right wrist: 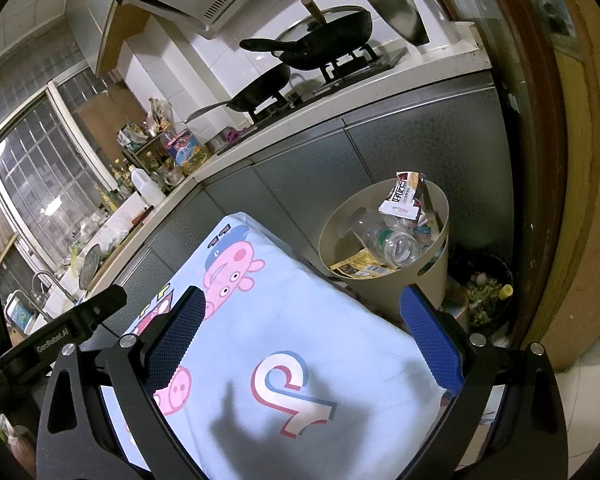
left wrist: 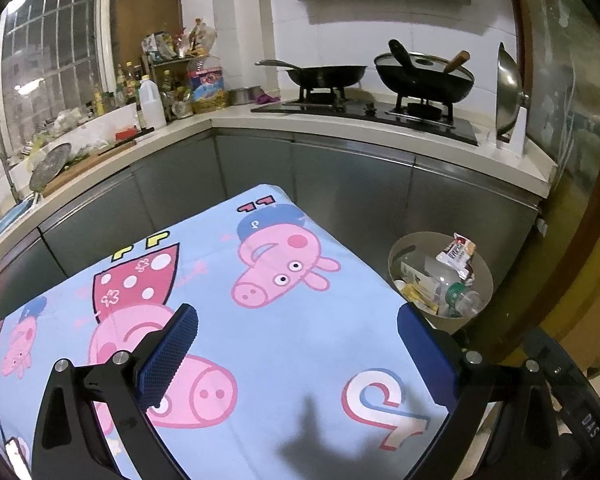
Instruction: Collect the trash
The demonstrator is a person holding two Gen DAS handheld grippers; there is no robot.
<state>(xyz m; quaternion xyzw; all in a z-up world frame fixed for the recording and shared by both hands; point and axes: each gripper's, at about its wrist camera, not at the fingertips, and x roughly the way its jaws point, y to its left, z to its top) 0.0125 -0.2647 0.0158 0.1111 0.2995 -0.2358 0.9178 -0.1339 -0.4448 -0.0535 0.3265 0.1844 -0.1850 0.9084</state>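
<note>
Overhanging cloth edge (right wrist: 380,312), bin (right wrist: 440,264) just beside, w/ trash.

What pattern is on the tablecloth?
Light blue tablecloth printed with pink cartoon pigs; clearest in the left wrist view.

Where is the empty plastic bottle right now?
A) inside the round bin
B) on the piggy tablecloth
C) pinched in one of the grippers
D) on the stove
A: the clear plastic bottle lies among wrappers inside the round bin beside the table, while the left gripper and the right gripper are both open and hold nothing over the tablecloth.
</note>
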